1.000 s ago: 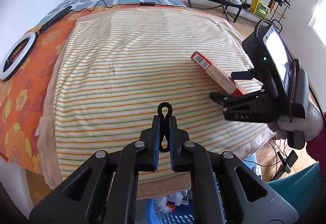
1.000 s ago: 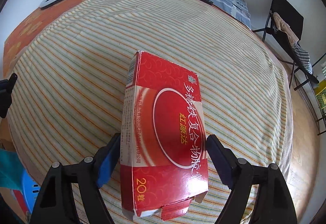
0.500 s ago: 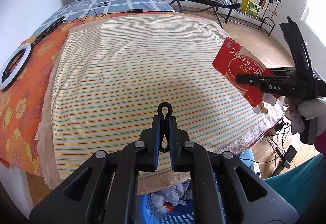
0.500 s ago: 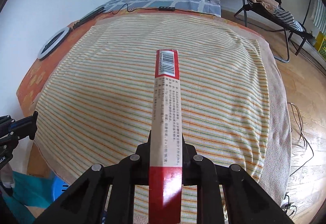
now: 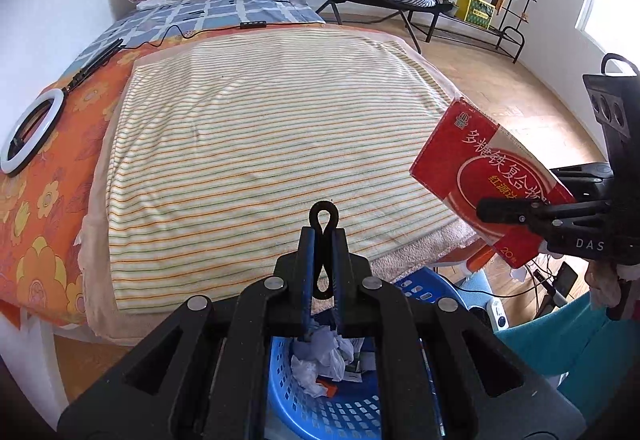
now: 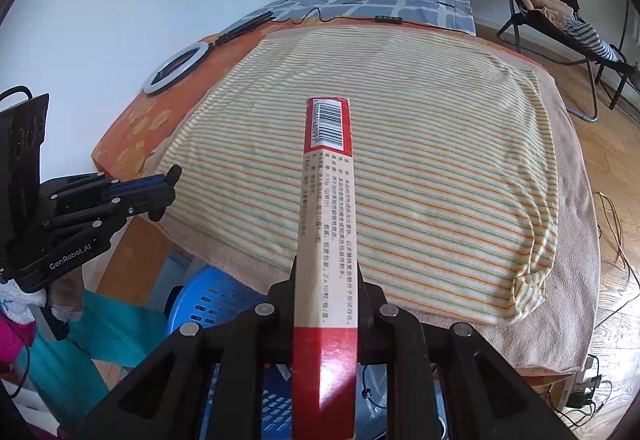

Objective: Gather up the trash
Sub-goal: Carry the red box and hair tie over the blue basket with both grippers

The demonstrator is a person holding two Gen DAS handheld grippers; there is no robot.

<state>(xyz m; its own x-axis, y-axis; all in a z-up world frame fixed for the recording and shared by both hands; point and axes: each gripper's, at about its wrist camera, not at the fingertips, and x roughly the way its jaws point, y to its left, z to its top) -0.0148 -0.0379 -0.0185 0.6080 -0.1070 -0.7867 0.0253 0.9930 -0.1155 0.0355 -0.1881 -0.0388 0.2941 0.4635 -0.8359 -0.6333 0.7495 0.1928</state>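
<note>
The red medicine box (image 6: pixel 326 240) was pinched by its two broad faces between the fingers of the right gripper (image 6: pixel 326 280), one narrow printed edge facing the wrist camera and the barcode end pointing away over the bed. In the left wrist view the same box (image 5: pixel 480 168) hung in the air off the bed's near corner, tilted, its red face with white lettering turned toward the camera and its lower end above the floor beside the blue basket (image 5: pixel 340 412). The right gripper (image 5: pixel 516 210) entered that view from the right edge, pitched downward, one black finger (image 5: pixel 520 209) lying across the box's face. The left gripper (image 5: pixel 324 252) also pointed steeply down, over the near edge of the bed and the basket; its fingers were pressed together with nothing between them except their own black loop-shaped tip. From the right wrist view the left gripper (image 6: pixel 170 184) appeared at the left edge, closed, well apart from the box. The basket held crumpled paper (image 5: pixel 320 356) and stood on the floor against the foot of the bed. The striped blanket (image 5: pixel 260 144) covered the bed; a ring light (image 5: pixel 30 136) lay on the orange floral sheet (image 5: pixel 40 232) at its far side.
</note>
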